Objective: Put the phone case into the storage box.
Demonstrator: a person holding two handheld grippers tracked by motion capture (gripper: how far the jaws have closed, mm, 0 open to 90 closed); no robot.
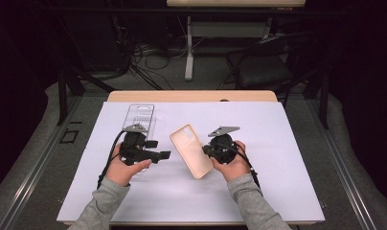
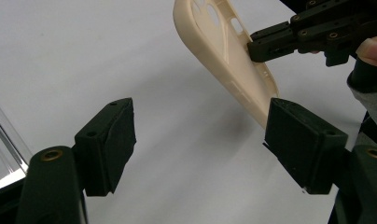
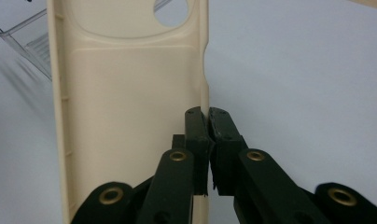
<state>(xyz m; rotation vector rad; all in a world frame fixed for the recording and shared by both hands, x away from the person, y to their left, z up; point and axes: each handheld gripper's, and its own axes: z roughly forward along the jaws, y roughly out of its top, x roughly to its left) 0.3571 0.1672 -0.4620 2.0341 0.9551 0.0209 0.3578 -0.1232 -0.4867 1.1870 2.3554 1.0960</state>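
A beige phone case (image 1: pixel 191 151) is held tilted above the white sheet, inner side up. My right gripper (image 1: pixel 208 149) is shut on the case's side wall. In the right gripper view the two jaws (image 3: pixel 208 116) pinch the right rim of the case (image 3: pixel 126 116). My left gripper (image 1: pixel 159 149) is open to the left of the case. In the left gripper view its jaws (image 2: pixel 200 116) stand wide apart with nothing between them. The lower end of the case (image 2: pixel 224 51) hangs just beside the right-hand jaw, and the right gripper (image 2: pixel 261 44) grips its far edge.
A clear plastic tray (image 1: pixel 140 115) lies on the white sheet (image 1: pixel 258 124) behind my left gripper. The sheet covers a wooden table (image 1: pixel 191 96). A chair (image 1: pixel 263 62) and cables stand on the floor beyond the table.
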